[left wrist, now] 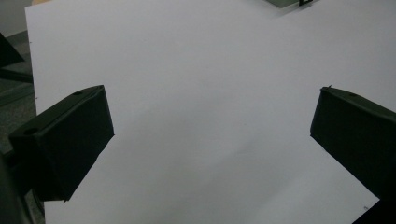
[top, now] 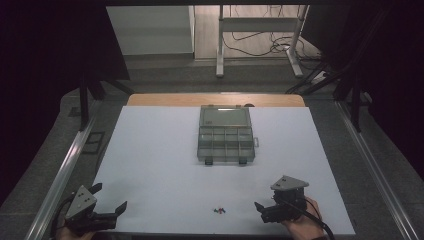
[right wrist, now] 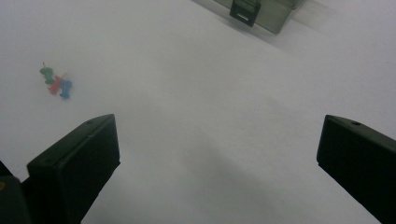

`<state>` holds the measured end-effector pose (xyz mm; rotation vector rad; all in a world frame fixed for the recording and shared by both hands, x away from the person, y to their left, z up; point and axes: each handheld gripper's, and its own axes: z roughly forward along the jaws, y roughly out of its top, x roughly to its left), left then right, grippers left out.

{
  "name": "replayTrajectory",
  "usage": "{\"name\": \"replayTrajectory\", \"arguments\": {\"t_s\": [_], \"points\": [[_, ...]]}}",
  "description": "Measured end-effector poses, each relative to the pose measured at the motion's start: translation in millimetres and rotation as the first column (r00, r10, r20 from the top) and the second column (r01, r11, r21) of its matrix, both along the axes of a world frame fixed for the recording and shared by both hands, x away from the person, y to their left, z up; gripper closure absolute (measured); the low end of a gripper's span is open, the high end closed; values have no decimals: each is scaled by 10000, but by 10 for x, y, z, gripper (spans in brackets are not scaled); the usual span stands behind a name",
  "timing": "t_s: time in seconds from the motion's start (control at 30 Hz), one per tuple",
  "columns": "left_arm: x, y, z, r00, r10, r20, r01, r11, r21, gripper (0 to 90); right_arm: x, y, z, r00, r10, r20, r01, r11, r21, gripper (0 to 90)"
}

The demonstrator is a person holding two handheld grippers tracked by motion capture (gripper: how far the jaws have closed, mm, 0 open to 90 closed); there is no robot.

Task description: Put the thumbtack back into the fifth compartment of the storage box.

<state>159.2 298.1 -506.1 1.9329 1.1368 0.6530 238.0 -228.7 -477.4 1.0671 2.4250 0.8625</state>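
The right tongs [top: 265, 210], black with a grey three-cornered plate on top, sit low over the near right part of the white surface [top: 160, 165], held by a hand [top: 302, 225] that comes in from the bottom edge. Their jaws stand spread wide with nothing between them; in the right gripper view only bare white surface lies in the gap. Near them, to their left, three small plastic push pins [top: 218, 211] lie in a tight cluster on the surface: one green [right wrist: 46, 74], one red [right wrist: 55, 85] and one blue [right wrist: 66, 87], touching or nearly touching each other.

The left tongs [top: 107, 207] rest at the near left corner, jaws likewise spread and holding nothing, well apart from the pins.

Farther off, at the middle of the surface, stands a translucent grey plastic organiser box [top: 226, 140] with its lid open and small square compartments showing. Two dark latches hang on its near wall.
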Motion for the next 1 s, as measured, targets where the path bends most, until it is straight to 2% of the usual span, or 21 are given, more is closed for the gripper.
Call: {"name": "replayTrajectory", "arguments": {"t_s": [0.3,0.4,0.6,0.7,0.83,1.0], "points": [[1,-8,-1,10000,-33,-5,33,10000,57,0,58,189,-24,9997,71,-239,-74,9999,-156,0],[1,-11,-1,10000,-54,-5,54,9999,95,0,84,269,-31,9989,161,-442,-168,9998,-147,0],[2,-13,-2,10000,-72,-10,72,9999,119,0,113,340,-37,9975,212,-668,-224,9996,-179,0],[1,-15,-1,10000,-97,-11,97,9998,144,0,127,409,-49,9954,293,-909,-324,9990,-320,0],[3,-16,-2,9999,-105,-14,106,9998,156,0,136,465,-60,9946,359,-978,-413,9977,-529,1],[2,-19,-1,9999,-134,-24,135,9997,182,0,151,542,-70,9929,518,-1073,-600,9954,-743,51]]}}
